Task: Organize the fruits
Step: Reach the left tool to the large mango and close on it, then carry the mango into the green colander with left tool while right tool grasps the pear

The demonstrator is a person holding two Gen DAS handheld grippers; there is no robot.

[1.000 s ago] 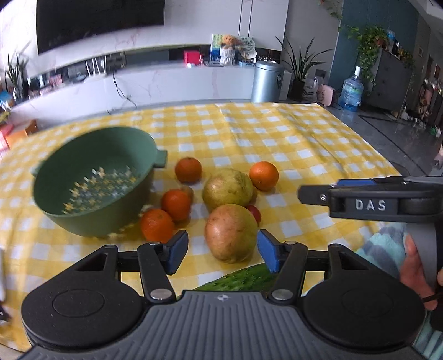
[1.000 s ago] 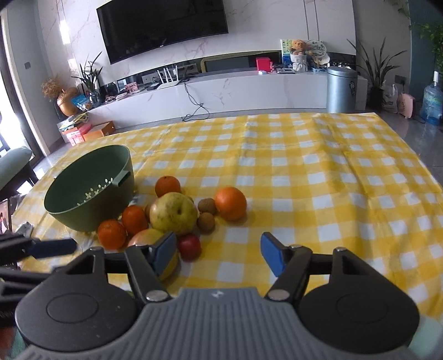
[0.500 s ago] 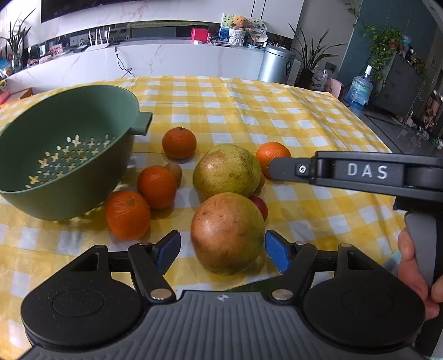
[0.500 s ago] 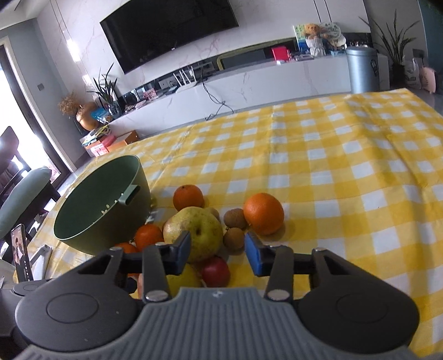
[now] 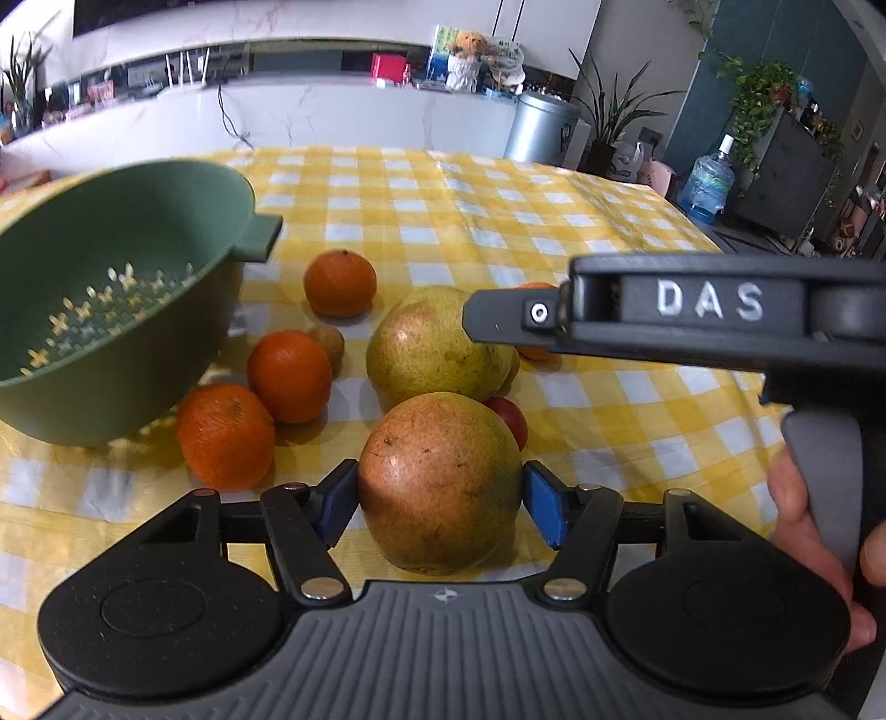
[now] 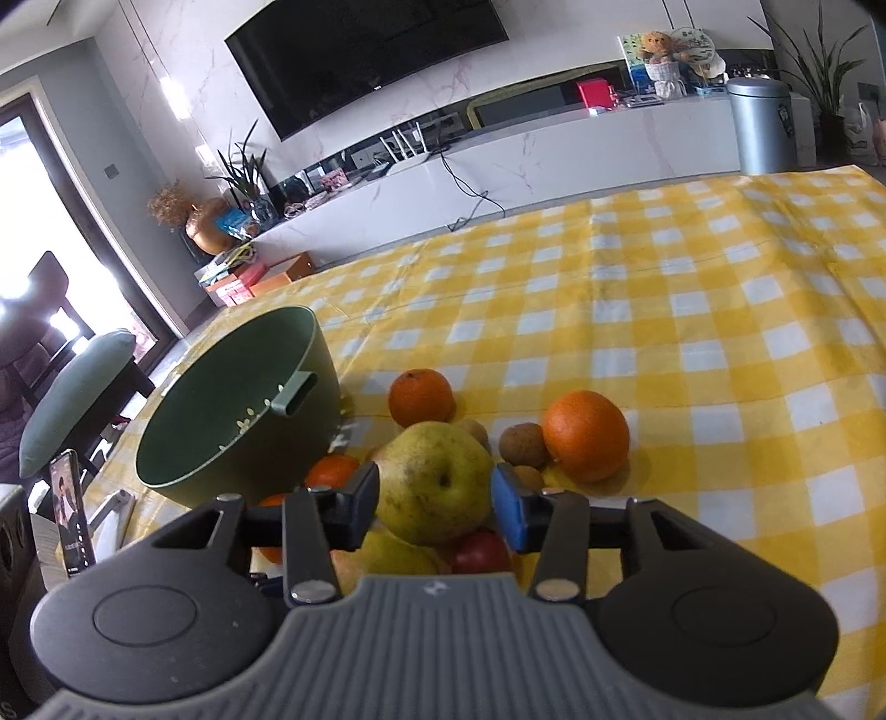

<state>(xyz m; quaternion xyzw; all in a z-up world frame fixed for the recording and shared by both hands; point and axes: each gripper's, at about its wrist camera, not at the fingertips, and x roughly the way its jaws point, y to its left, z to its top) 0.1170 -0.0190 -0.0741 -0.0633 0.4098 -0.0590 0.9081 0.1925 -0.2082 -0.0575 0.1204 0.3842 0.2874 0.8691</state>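
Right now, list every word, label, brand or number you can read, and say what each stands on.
"DAS": raised white letters on the side of the right gripper, seen in the left wrist view.
Cards beside the teddy bear on the counter: too small to read.
Phone screen at the table's edge: too blurred to read.
Water bottle label: unreadable.
Nothing else carries text.
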